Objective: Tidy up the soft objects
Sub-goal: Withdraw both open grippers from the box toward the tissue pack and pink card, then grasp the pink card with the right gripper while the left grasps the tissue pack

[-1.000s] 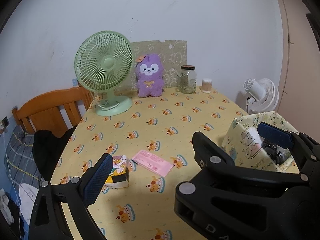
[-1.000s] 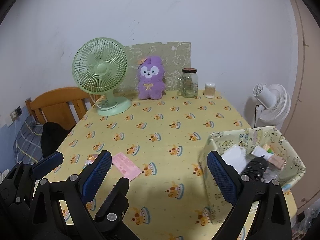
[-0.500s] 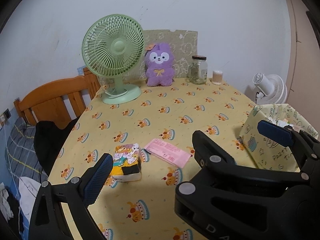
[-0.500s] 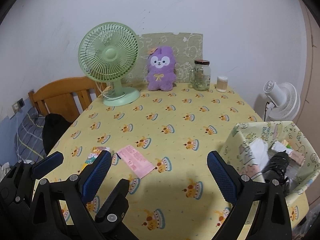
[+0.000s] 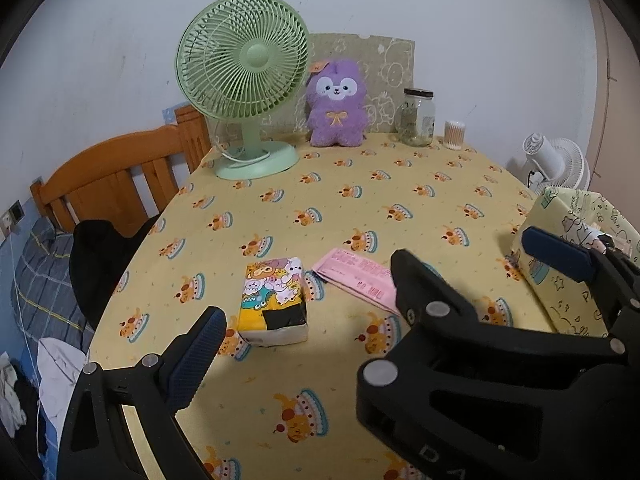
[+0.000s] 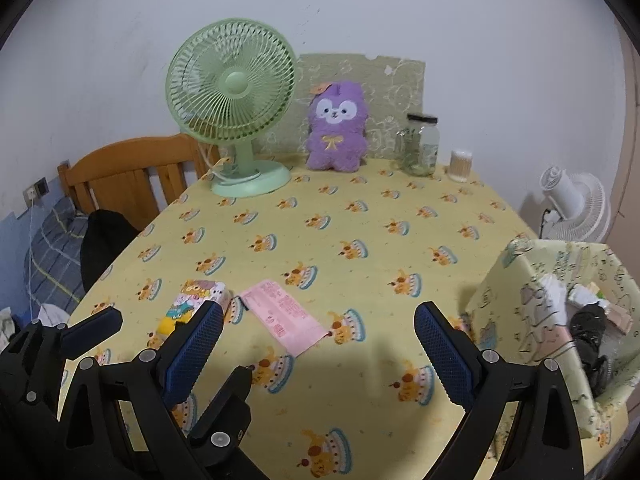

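Your left tool (image 5: 368, 300), spread wide and empty, has closed on the tissue pack (image 5: 273, 301); bare counter (image 5: 400, 184) lies beyond.

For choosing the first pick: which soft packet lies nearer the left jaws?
The cartoon-printed tissue pack, thick and blocky; the flat pink packet lies farther right.

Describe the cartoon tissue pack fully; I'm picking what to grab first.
The tissue pack is a small soft brick in glossy plastic wrap, printed with colourful cartoon animals on yellow, with a black patch and white near end. It lies flat, unopened as far as shows, on the yellow tablecloth, beside a pink packet without clearly touching it. Neither gripper holds it; the left gripper hangs open near it.
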